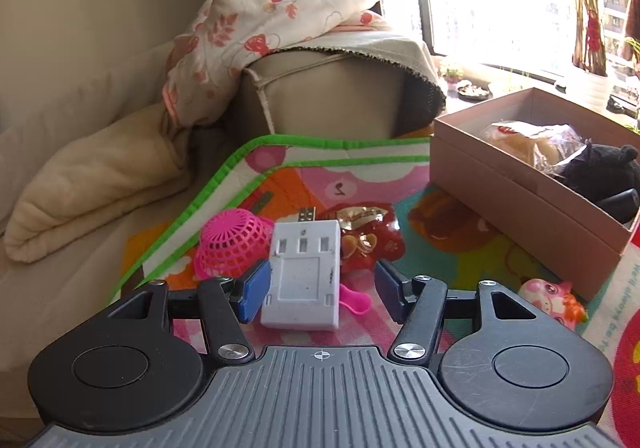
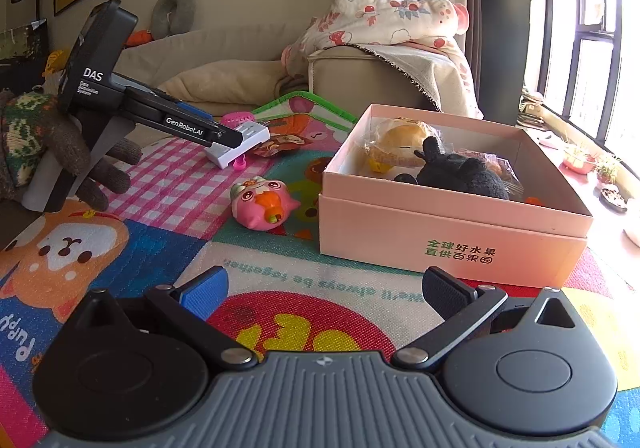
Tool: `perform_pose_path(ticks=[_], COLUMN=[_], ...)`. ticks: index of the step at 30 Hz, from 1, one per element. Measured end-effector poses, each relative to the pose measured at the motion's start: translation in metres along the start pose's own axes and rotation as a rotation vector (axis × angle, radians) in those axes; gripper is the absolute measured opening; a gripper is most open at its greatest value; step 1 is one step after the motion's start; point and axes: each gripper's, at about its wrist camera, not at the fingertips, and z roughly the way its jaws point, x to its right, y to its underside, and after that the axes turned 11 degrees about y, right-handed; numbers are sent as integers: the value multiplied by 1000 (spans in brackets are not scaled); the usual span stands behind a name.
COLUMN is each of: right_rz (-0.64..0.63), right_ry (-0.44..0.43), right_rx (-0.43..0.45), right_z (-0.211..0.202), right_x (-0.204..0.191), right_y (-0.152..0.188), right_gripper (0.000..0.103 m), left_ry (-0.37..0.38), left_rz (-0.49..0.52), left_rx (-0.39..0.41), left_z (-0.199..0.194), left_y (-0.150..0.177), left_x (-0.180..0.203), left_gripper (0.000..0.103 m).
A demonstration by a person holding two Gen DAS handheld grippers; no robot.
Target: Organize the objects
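A white plastic charger block [image 1: 304, 276] lies on the colourful play mat between the open fingers of my left gripper [image 1: 320, 290]; it also shows in the right wrist view [image 2: 240, 144]. Beside it are a pink mesh basket [image 1: 230, 244], a red snack packet [image 1: 366, 234] and a pink scoop [image 1: 354, 300]. A pink cartoon toy [image 2: 262, 204] lies on the mat left of the pink cardboard box [image 2: 440, 236], which holds a black plush [image 2: 460, 170] and a wrapped yellow toy [image 2: 400, 144]. My right gripper [image 2: 324, 296] is open and empty, low over the mat.
A beige sofa [image 2: 360, 76] with a floral blanket [image 2: 384, 20] stands behind the mat. A folded cream blanket [image 1: 92, 176] lies left of the mat. Windows and plants are at the right.
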Motion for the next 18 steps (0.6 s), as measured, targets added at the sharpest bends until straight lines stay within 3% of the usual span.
perform_pose_path(ticks=[5, 11, 13, 16, 18], right_rz=[0, -1, -3, -22, -52], right_ry=[-9, -4, -2, 11, 1], right_rx=[-6, -18, -28, -32, -10], right_z=[0, 3, 5, 5, 2], right_x=[1, 0, 0, -3, -9], right_y=[0, -1, -2, -6, -17], right_gripper=[103, 103, 103, 103, 103], left_ry=[3, 4, 7, 12, 45], left_rz=[-53, -109, -144, -257, -318], left_rx=[-48, -17, 13, 18, 64], left_z=[26, 34, 28, 3, -25], left_y=[3, 13, 18, 30, 48], left_x=[-13, -15, -17, -21, -25], left_gripper=[63, 62, 56, 55, 54])
